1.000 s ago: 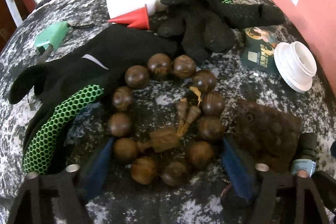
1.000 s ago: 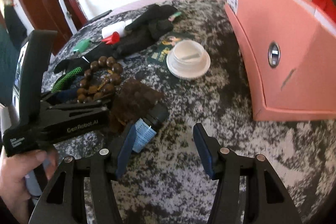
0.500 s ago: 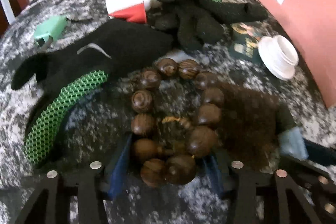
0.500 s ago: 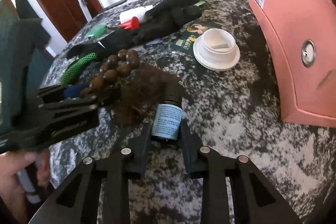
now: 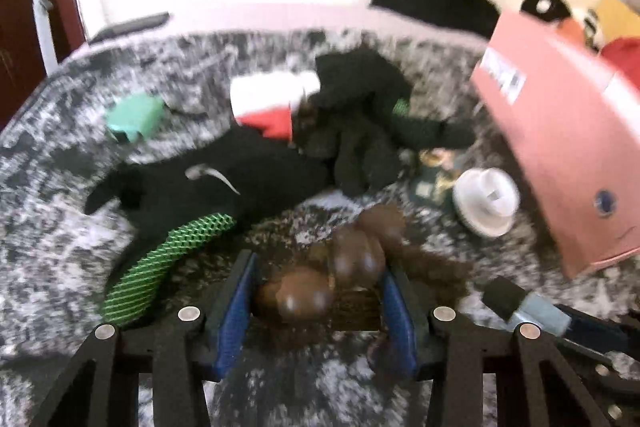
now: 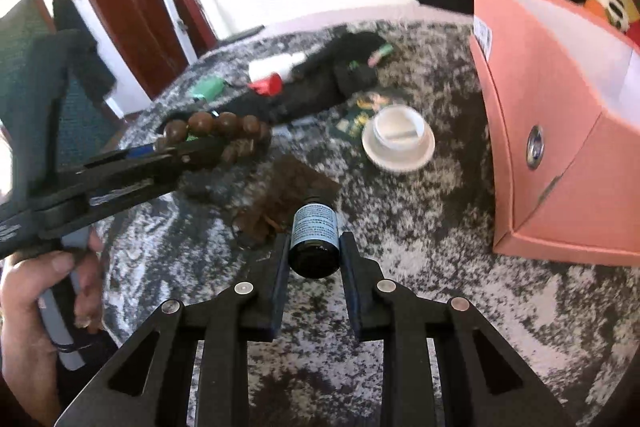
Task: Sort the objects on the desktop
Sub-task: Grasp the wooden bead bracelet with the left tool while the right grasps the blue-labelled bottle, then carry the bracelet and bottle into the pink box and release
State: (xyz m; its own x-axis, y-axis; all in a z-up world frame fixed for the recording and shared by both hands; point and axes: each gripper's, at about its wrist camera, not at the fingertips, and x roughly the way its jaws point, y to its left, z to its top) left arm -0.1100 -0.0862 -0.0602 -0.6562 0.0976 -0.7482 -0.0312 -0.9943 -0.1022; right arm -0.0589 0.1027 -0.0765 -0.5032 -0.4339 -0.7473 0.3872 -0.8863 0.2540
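The pink box [image 6: 560, 155] fills the right side of my right-wrist view, its open top toward the upper right, nearer my right gripper [image 6: 314, 259] than my left. My left gripper [image 5: 318, 301], its jaws closing, has the wooden bead string [image 5: 340, 275] bunched between the blue pads, lower centre of its own view. My right jaws are clamped on the small dark bottle [image 6: 314, 239], held at centre frame, its long axis running up the frame away from me. Its pale label carries print too fine to read; the box's white sticker [image 6: 483, 34] is likewise illegible.
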